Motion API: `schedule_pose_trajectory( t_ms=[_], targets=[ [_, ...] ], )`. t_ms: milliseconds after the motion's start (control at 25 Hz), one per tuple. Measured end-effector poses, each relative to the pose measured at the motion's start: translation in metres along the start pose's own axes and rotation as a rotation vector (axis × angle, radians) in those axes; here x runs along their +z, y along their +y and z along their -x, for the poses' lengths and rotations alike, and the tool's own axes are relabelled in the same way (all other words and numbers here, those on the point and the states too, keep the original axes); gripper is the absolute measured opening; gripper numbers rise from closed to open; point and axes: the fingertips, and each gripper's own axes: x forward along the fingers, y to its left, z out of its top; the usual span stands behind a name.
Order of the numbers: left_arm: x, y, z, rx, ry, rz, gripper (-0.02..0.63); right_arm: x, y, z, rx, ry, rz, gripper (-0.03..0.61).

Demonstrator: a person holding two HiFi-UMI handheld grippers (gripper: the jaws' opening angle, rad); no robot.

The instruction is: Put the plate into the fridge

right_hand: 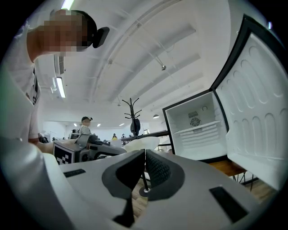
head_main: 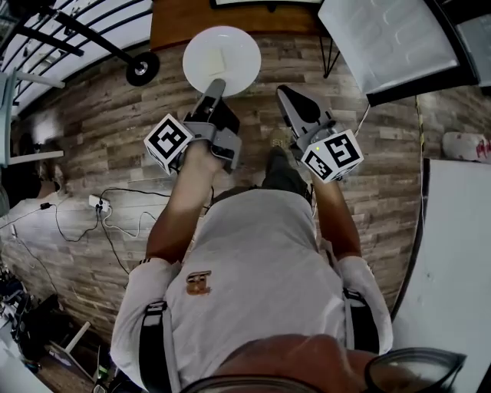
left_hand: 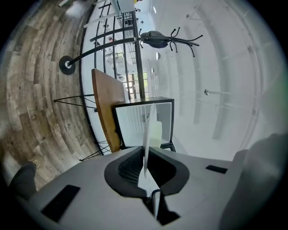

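A round white plate (head_main: pixel 222 60) is held out over the wooden floor, and my left gripper (head_main: pixel 215 86) is shut on its near rim. In the left gripper view the plate (left_hand: pixel 149 130) stands edge-on between the pads, pointing at the small fridge (left_hand: pixel 135 123). My right gripper (head_main: pixel 287 94) hangs to the right of the plate, shut, with nothing in it. In the right gripper view its jaws (right_hand: pixel 144 153) meet, the plate (right_hand: pixel 143 143) shows just beyond them, and the open fridge (right_hand: pixel 198 130) with a white shelf stands to the right.
The fridge sits on a low wooden table (head_main: pixel 230 19) with thin black legs. Its open door (head_main: pixel 387 42) swings out at the right (right_hand: pixel 256 108). A coat stand base (head_main: pixel 143 67) is at the left, with cables (head_main: pixel 100 207) on the floor. A white surface (head_main: pixel 453 269) runs along the right.
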Motion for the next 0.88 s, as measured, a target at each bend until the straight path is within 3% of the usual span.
schedule_pose_trajectory(
  t_ms=[560, 880],
  targets=[
    [0.027, -0.014, -0.172, 0.021, -0.077, -0.023, 0.032, 0.042, -0.141, -0.067, 0.086, 0.013, 0.061, 0.032],
    [0.037, -0.035, -0.265, 0.015, -0.125, -0.016, 0.032, 0.074, -0.207, -0.094, 0.131, 0.025, 0.144, 0.032]
  ],
)
